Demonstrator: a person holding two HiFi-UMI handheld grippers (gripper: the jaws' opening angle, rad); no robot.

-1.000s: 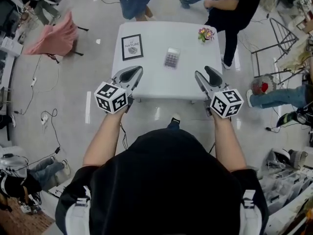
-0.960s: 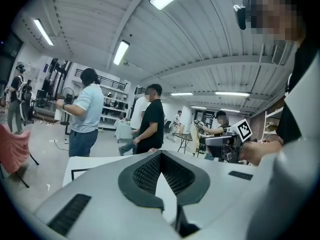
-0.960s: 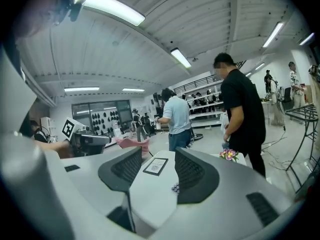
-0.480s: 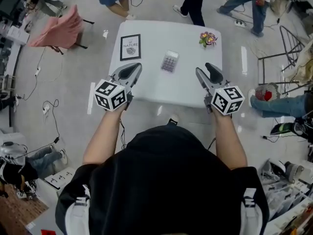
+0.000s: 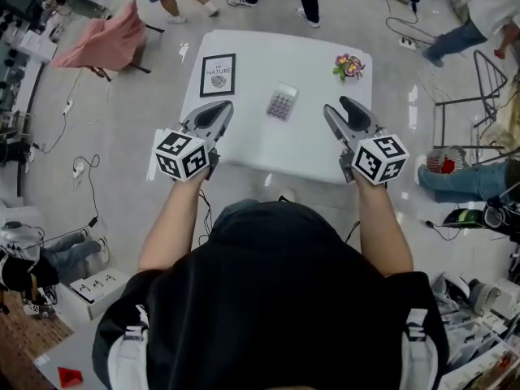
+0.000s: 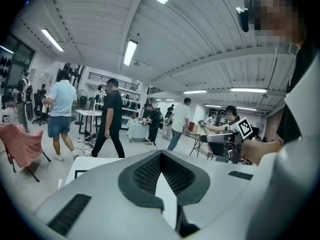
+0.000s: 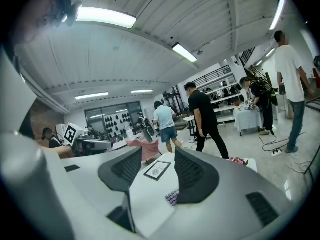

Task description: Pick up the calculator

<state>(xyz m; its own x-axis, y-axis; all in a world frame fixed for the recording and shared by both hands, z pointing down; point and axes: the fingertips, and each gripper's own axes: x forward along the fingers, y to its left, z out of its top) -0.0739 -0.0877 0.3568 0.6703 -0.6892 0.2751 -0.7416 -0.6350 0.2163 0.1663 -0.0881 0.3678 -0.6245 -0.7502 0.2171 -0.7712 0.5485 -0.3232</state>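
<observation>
Both have come closer over the near edge of the table [image 5: 260, 149]: left gripper [image 5: 218, 109] pinched closed, right gripper [image 5: 344, 109] spread wide, ready for the calculator [image 5: 282, 102].

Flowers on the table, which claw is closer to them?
Right. The right gripper hovers just on the person's side of the flowers; the left gripper is far left, beyond the calculator.

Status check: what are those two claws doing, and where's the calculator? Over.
Left gripper shut, right gripper open, both empty. Calculator flat on table, untouched, ahead between them. Path clear.
</observation>
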